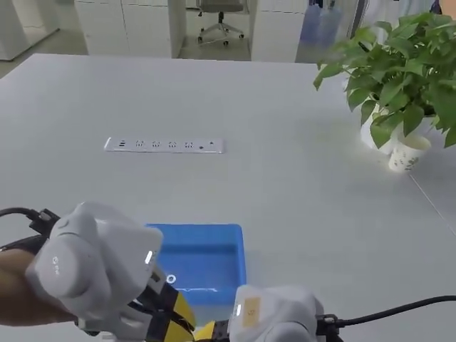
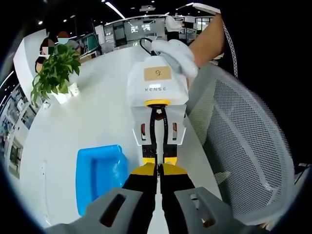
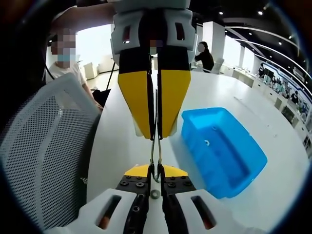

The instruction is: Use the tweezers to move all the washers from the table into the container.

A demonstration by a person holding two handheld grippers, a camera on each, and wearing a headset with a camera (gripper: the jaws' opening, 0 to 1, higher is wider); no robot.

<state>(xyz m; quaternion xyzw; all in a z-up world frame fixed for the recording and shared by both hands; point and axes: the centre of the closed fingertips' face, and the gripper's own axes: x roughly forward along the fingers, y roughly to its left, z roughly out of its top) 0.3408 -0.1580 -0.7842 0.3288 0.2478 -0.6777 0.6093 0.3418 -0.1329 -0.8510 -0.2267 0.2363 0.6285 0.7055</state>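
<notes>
Left gripper view: right gripper (image 2: 159,163), clamping tweezers (image 3: 154,146), carries the printed word "XENSE".

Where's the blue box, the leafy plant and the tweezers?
blue box (image 1: 206,229): head view, on its far rim.
plant (image 1: 399,71): head view, on the green leaves.
tweezers (image 3: 155,152): right gripper view, on the thin metal arms between the two grippers.

The left gripper (image 1: 182,317) at seven o'clock and the right gripper (image 1: 214,331) at six meet nose to nose before a blue container (image 1: 214,246) holding one washer (image 1: 170,279). On the white table (image 1: 299,192), a power strip (image 1: 164,145) lies at ten and a potted plant (image 1: 399,78) stands at two.
</notes>
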